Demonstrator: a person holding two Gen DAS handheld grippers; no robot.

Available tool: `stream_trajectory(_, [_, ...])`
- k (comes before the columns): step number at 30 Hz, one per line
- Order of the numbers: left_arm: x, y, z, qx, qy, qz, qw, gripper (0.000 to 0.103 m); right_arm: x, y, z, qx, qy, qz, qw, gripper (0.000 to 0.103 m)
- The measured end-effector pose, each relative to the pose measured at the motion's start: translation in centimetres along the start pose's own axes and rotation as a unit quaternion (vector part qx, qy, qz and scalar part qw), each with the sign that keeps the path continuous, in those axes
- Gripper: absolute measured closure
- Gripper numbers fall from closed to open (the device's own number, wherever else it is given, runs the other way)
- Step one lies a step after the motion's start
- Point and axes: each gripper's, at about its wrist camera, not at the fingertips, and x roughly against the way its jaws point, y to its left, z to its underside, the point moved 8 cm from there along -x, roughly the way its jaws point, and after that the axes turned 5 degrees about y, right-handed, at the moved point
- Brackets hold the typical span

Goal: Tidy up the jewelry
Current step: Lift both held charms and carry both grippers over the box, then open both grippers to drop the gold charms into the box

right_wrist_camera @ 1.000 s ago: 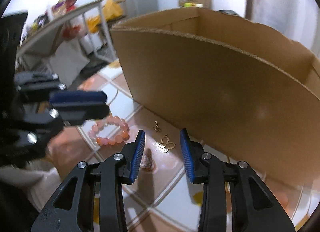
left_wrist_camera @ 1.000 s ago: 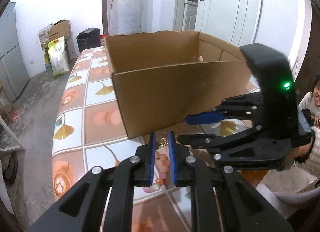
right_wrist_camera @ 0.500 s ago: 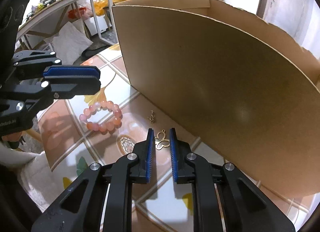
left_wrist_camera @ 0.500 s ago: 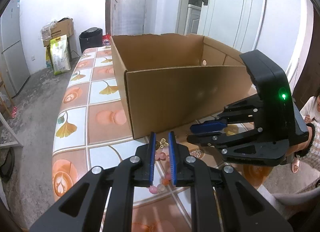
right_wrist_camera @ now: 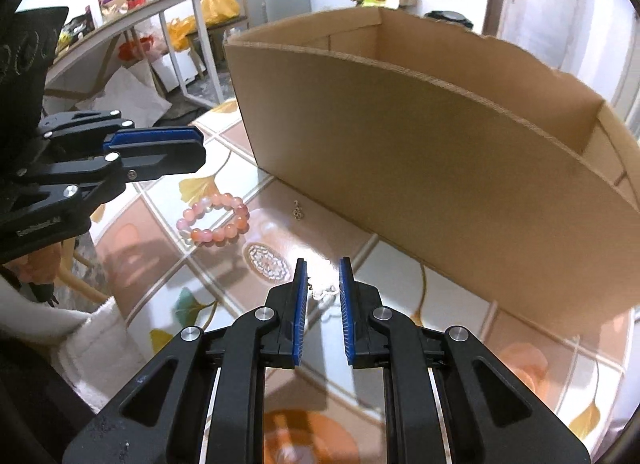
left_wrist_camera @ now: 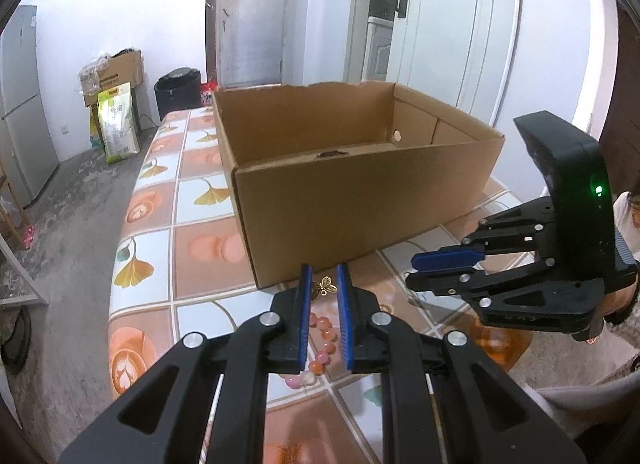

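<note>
Right wrist view: right gripper point(right_wrist_camera: 323, 264) jaws, just closing, narrowly apart, empty; left gripper point(right_wrist_camera: 199, 149) likewise, lettering illegible.

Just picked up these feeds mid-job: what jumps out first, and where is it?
The big open cardboard box dominates both views, standing on the tiled table with its leaf and flower patterns. On the table in front of the box lie a pink bead bracelet and, close to the box's near corner, a small gold butterfly charm.
</note>
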Motion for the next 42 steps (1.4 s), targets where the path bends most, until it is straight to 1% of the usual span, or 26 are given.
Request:
stream_trajectory(7, [2.1,-1.5,-1.3,-0.02,-0.021,-0.003,0.9996,0.091,3.4,0.0,0.4,-0.022,-0.04,-0.004,0.999,0.089])
stream_trajectory(11, [3.8,-2.3,-3.2,-0.027,-0.048,0.008,0.9985,0.091,6.8,-0.4,-0.5,-0.033,-0.082,-0.008,0.996,0.089])
stream_trajectory(14, [4.9,-3.1,-5.5,-0.036,-0.072,0.027,0.9964,0.091,9.6,-1.4,-1.9,-0.045,-0.126,-0.003,0.991,0.089])
stream_trajectory(16, [5.0,-3.5,-7.3,-0.045,-0.083,0.036,0.9949,0.091,10.7,-2.2,-3.2,-0.062,-0.152,-0.005,0.986,0.089])
stream_trajectory(18, [4.5,-3.8,-9.5,-0.056,-0.085,0.047,0.9937,0.091,11.4,-3.4,-3.9,-0.078,-0.168,-0.004,0.983,0.089])
stream_trajectory(20, [3.4,-4.0,-11.1,-0.064,-0.075,0.055,0.9936,0.091,11.3,-4.7,-4.9,-0.09,-0.173,0.007,0.981,0.089])
stream_trajectory(22, [1.3,-4.3,-12.9,-0.075,-0.049,0.068,0.9937,0.091,10.9,-6.1,-5.5,-0.094,-0.166,0.023,0.981,0.089])
stream_trajectory(23, [0.4,-4.3,-13.5,-0.076,-0.036,0.071,0.9939,0.091,10.7,-7.4,-5.7,-0.099,-0.156,0.029,0.982,0.089])
stream_trajectory(25, [-2.3,-4.3,-14.5,-0.075,0.005,0.078,0.9942,0.091,9.3,-9.0,-6.3,-0.109,-0.131,0.027,0.985,0.089])
stream_trajectory(27, [-5.6,-4.3,-15.4,-0.062,0.054,0.087,0.9928,0.091,7.9,-10.3,-6.4,-0.119,-0.108,0.027,0.987,0.089])
stream_trajectory(28, [-7.7,-4.2,-15.9,-0.048,0.088,0.09,0.9909,0.091,7.2,-10.9,-6.3,-0.125,-0.094,0.027,0.987,0.089])
stream_trajectory(30, [-10.3,-4.0,-16.2,-0.029,0.13,0.097,0.9864,0.091,6.4,-11.7,-6.0,-0.132,-0.076,0.027,0.988,0.089])
stream_trajectory(31, [-11.9,-4.2,-16.5,-0.017,0.153,0.111,0.9818,0.091,5.5,-12.3,-6.0,-0.135,-0.064,0.028,0.988,0.089])
stream_trajectory(34, [-14.9,-4.5,-16.8,0.006,0.198,0.132,0.9714,0.091,4.7,-13.2,-5.5,-0.137,-0.049,0.029,0.989,0.089])
stream_trajectory(36, [-16.3,-4.8,-16.8,0.013,0.222,0.137,0.9652,0.091,4.8,-13.4,-5.3,-0.136,-0.042,0.027,0.989,0.089])
stream_trajectory(38, [-17.7,-4.9,-16.6,0.022,0.247,0.13,0.9601,0.091,4.3,-14.0,-5.2,-0.137,-0.034,0.029,0.99,0.089])
stream_trajectory(40, [-18.9,-4.9,-16.5,0.038,0.273,0.135,0.9519,0.091,4.3,-14.3,-5.2,-0.137,-0.034,0.03,0.989,0.088])
stream_trajectory(42, [-19.3,-4.8,-16.6,0.049,0.277,0.137,0.9497,0.088,4.2,-14.6,-5.2,-0.14,-0.037,0.03,0.989,0.086])
